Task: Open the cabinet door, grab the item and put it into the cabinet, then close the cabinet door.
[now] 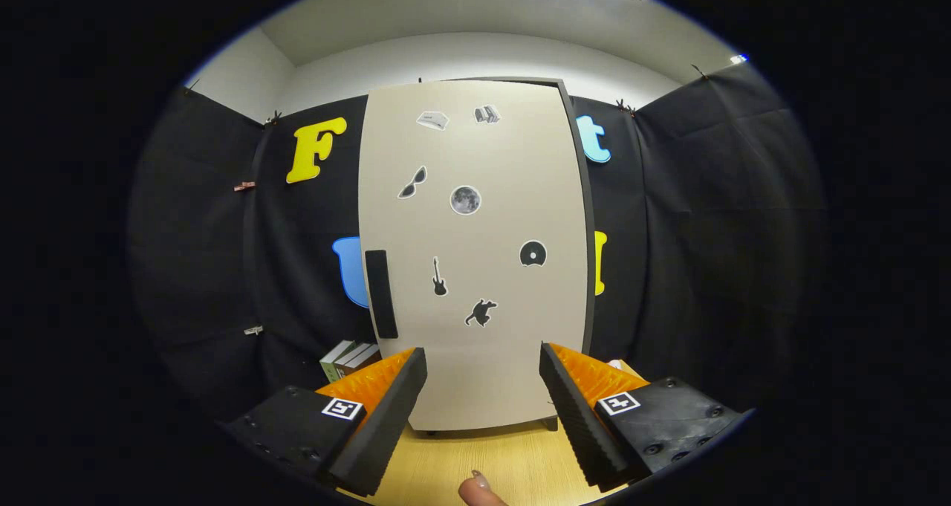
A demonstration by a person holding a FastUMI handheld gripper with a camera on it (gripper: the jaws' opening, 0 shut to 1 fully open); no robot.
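While the cabinet [475,253] stands shut at the far edge of the bench [490,461], the jaws [483,387] are held wide apart with nothing between them, pointed at the lower part of the door [483,328]. That door sits flush in its dark frame, so the scene fits either a cabinet waiting to be opened or one closed again with the item inside; I cannot tell which. Some books [349,359] stand just beside the cabinet's left bottom corner, partly hidden behind the left finger. They may be the item, though that is a guess.

If the door is to be pulled, the risk I see lies at the handle [380,294]: a slim, dark, upright bar near the left edge, shallow-looking and easy to slip off if the fingers catch only its face. A sideways tug could also drag the cabinet across the smooth bench.

The door is a flat, matte, pale beige panel dotted with small stickers [465,200]. The bench is light wood grain, and the fingers carry ribbed pads. A fingertip [478,491] shows at the near edge of the bench.
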